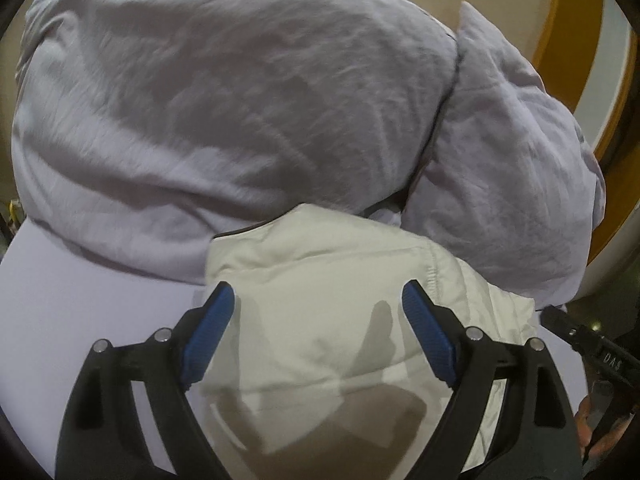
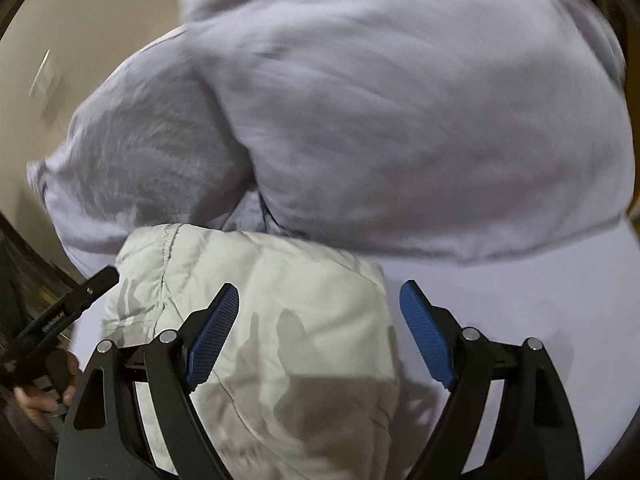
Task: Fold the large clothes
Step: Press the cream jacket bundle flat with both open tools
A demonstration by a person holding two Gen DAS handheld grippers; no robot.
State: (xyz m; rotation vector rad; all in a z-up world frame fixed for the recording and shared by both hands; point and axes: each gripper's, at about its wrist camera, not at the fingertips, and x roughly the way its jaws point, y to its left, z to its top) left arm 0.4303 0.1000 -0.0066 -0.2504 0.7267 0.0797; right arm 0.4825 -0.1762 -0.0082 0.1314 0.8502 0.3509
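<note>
**Both tools spread over the white garment**

Left tool (image 1: 318, 296) hangs spread wide, gripping nothing; right tool (image 2: 320, 294) likewise. The folded white garment (image 1: 320, 280) lies on the lavender desk (image 1: 80, 300) directly beneath both, running away toward the lavender jacket (image 1: 240, 100) bulked just behind it. Neither looks nearer.

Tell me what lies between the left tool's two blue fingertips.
The white quilted garment fills the gap of the open left tool, seen in the left wrist view.
</note>
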